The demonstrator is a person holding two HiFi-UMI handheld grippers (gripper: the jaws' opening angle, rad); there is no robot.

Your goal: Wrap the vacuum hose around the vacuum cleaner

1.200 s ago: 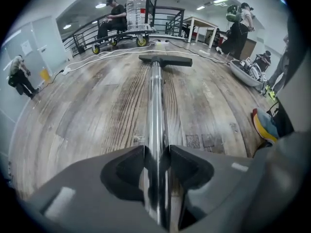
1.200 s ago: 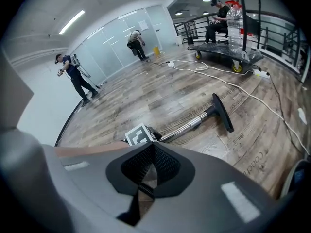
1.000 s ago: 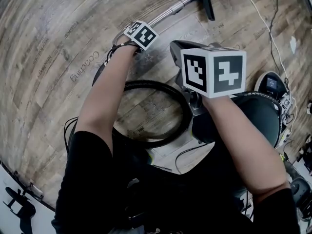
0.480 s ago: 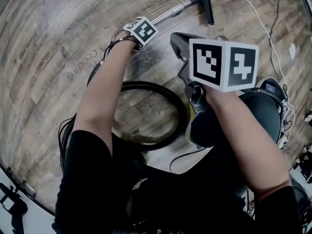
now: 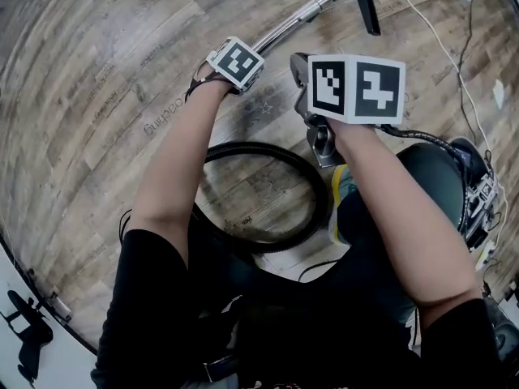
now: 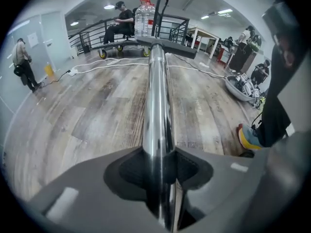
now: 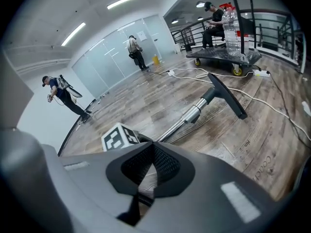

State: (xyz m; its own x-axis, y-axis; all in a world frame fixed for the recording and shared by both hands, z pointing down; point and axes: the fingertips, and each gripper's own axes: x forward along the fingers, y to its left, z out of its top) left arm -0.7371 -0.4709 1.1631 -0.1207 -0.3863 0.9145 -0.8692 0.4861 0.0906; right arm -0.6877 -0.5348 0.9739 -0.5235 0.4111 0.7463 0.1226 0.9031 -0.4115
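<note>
While the black vacuum hose (image 5: pixel 259 146) lies in one loose loop on the wooden floor (image 5: pixel 89 79), just in front of the person's legs, none of it is wound around the vacuum cleaner (image 5: pixel 446 189), whose dark round body sits just right of the loop, partly under the right forearm. From the far side of the loop a shiny metal wand (image 6: pixel 156 96) runs away across the boards to a flat black floor nozzle (image 6: pixel 165 44). The left gripper (image 6: pixel 158 152) has its two jaws closed onto this wand, dark pads pressed against either side of the tube close to its near end, and the tube runs straight out between them. The right gripper (image 7: pixel 153 147) sits just beside it, to the right, above the right-hand edge of the loop; its jaw tips meet, and nothing is clamped between the pads. Through the narrow slit lower down between them, a short piece of ribbed hose shows beyond. From the right gripper view the left gripper's marker cube (image 7: pixel 121 136) sits just past the jaws, with the wand and nozzle beyond. A thin white cable (image 5: pixel 438 47) trails over the floor to the right of the nozzle. Farther off stand a cart with large water bottles (image 6: pixel 144 18) and several people
</note>
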